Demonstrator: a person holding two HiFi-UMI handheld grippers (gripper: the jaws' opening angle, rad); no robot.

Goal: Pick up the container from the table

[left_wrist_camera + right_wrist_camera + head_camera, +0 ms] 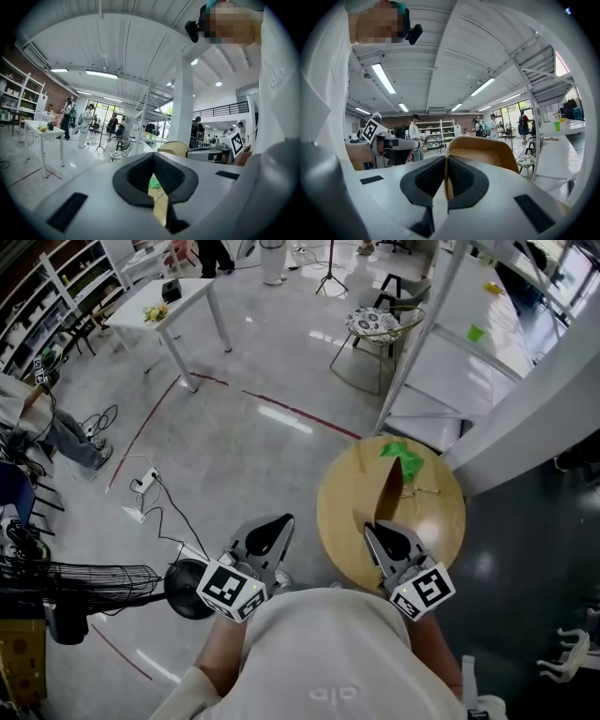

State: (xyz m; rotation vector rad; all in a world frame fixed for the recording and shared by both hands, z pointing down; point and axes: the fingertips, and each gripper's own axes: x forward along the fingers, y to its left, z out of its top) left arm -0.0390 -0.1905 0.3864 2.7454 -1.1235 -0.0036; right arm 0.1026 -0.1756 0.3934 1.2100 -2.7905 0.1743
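light: bright, even, indoor | source: ceiling strip lights (383,77) plus windows (105,110) at the far end (pale, washed out) | glare: white streaks on the glossy floor (284,418) | distortion: both gripper views fisheye, corners black, straight lines bowed | focus: left gripper (153,155) and right gripper (446,158) soft close to the lens; head view sharp

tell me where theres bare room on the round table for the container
Bare wood lies on the round table's left half, between its rim and the container in the right gripper, and along its right side. The far edge is crowded by a green item.
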